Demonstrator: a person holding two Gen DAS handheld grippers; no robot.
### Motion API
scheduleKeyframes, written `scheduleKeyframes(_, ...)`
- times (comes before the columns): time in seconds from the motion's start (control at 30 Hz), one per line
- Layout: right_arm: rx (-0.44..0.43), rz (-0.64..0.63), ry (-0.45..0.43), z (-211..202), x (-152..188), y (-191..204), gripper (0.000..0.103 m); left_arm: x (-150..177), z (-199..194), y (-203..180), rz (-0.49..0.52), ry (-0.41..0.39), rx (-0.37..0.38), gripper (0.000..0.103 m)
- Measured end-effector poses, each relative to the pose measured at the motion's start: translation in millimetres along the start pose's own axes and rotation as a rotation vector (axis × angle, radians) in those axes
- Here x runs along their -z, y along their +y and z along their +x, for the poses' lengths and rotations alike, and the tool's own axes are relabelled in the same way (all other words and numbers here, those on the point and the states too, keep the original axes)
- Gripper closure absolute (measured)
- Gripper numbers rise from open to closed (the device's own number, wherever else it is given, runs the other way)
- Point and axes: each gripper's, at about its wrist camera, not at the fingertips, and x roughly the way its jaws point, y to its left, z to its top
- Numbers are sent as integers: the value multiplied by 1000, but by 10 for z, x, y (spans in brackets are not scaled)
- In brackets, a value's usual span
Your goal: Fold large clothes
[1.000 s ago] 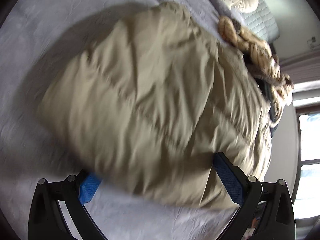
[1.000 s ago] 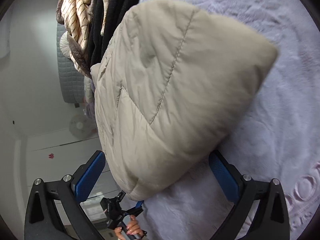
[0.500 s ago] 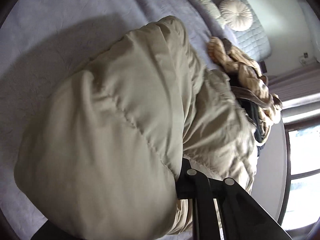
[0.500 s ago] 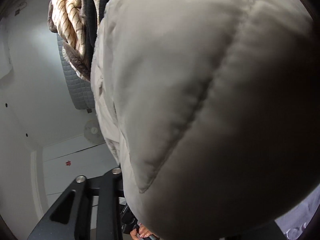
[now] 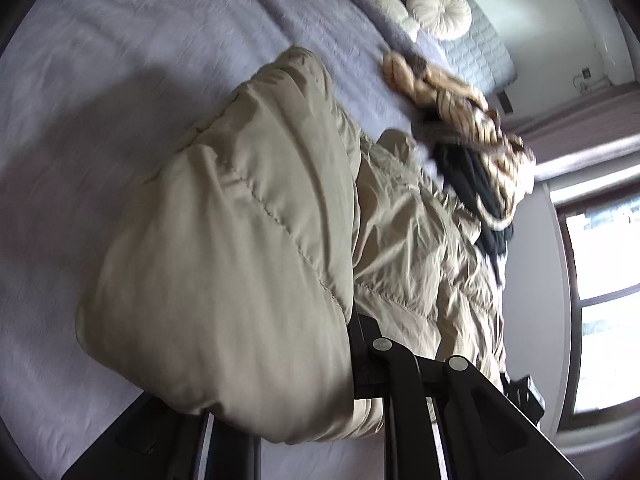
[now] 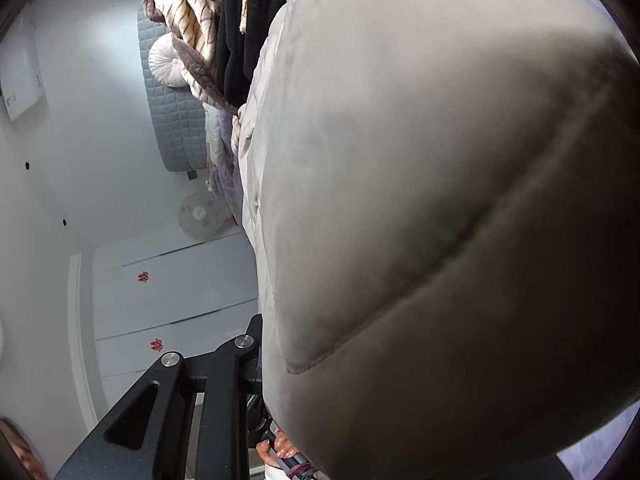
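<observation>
Now we have the beige puffer jacket [image 5: 248, 264] clamped at two places along its near edge, where a second ago both grippers stood wide open around it on the lilac bed [image 5: 120, 60]. In the left wrist view a thick quilted fold bulges from 6 o'clock up toward 12, hiding one side of the left gripper [image 5: 320, 408]; its jaws have closed down onto the padding and now pinch it. The rest of the jacket trails off toward 3 o'clock, lying on the bed against a heap of striped and black clothes [image 5: 472, 128].

In the right wrist view the jacket [image 6: 440, 220] fills everything from 12 round to 5 o'clock, so close that only one side of the right gripper [image 6: 264, 364] shows at 7 o'clock; it too has closed on the cloth and grips it.

We judge the grasp done and the edge lifted off the bed, ready to carry over for a fold. Bulky padding may slip.
</observation>
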Motion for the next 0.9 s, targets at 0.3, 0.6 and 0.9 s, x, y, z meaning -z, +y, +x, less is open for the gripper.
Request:
scheduleKeyframes(0.3,80,94,-24,-342,648,-626,74,660,-197,539,-5,184,-67,84)
scheduleKeyframes(0.6,255,94,-62,-432,744,-487,44,681,-325,477,103,263,-216,69)
scheduleKeyframes(0.9,735,-212,-337,-1132,1059,217,49,573,-1063,277,309,177,-337,69)
